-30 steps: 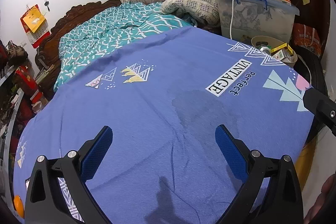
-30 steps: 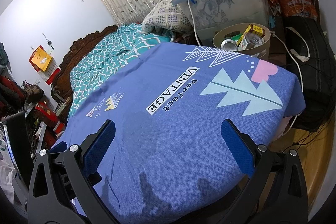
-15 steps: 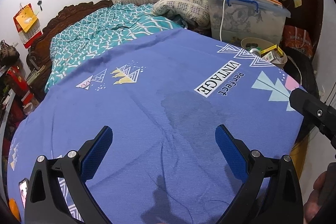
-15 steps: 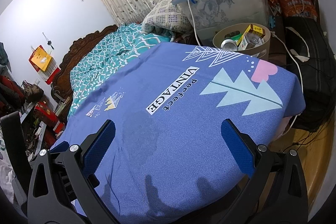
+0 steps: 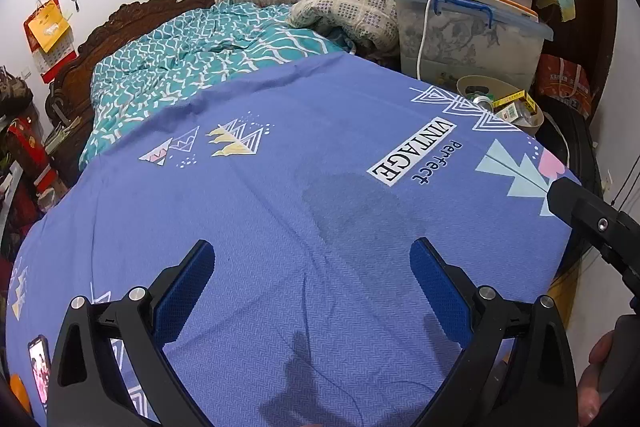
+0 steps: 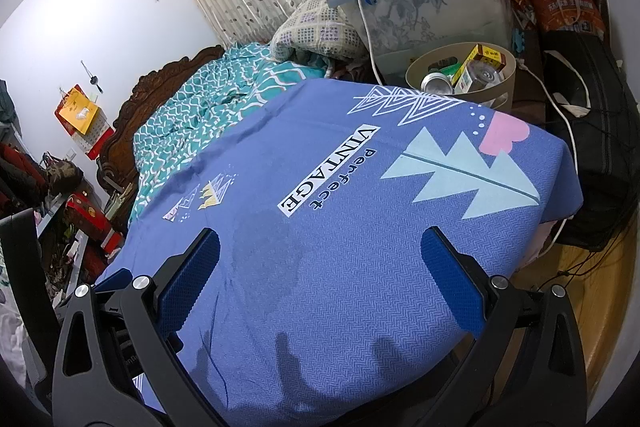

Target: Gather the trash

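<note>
Both grippers (image 5: pixel 312 267) (image 6: pixel 320 259) wide apart, empty, over blue sheet (image 6: pixel 360 247)

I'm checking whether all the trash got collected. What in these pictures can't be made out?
- Bin bottom: both views; its wall and the can and boxes on top hide it.
- Floor beside the bed: both views; the blue sheet covers it.
- Phone: left view; cut by the left gripper frame.
- Box print: too small to read.

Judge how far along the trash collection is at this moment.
Done: the bin beside the bed holds a can and boxes. In hand: nothing; left gripper and right gripper hover open. Left: no loose trash shows on the blue sheet.
</note>
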`<act>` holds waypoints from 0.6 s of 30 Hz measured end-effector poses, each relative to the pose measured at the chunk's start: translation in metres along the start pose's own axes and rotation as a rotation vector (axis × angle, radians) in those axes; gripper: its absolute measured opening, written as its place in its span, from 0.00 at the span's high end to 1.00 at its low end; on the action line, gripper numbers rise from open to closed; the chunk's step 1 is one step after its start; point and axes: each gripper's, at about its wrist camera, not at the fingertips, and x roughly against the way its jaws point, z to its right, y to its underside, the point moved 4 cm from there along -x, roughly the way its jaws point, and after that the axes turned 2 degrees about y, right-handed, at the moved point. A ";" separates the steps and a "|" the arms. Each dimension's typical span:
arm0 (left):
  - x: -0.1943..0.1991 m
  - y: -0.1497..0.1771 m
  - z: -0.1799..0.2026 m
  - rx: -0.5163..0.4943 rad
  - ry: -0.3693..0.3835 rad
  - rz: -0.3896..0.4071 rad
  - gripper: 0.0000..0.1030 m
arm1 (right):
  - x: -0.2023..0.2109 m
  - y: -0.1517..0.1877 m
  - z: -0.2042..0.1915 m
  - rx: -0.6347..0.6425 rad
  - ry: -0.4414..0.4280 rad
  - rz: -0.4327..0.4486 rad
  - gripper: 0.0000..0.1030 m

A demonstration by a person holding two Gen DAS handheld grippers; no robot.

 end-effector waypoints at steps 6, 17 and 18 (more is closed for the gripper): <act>-0.002 0.000 -0.003 0.005 -0.001 -0.006 0.08 | -0.002 0.004 -0.001 0.003 0.001 -0.002 0.03; -0.006 0.000 -0.018 0.045 -0.009 -0.019 0.08 | -0.008 0.004 -0.008 0.028 -0.001 -0.020 0.03; -0.007 0.000 -0.021 0.055 -0.009 -0.024 0.08 | -0.010 0.003 -0.010 0.032 -0.002 -0.022 0.03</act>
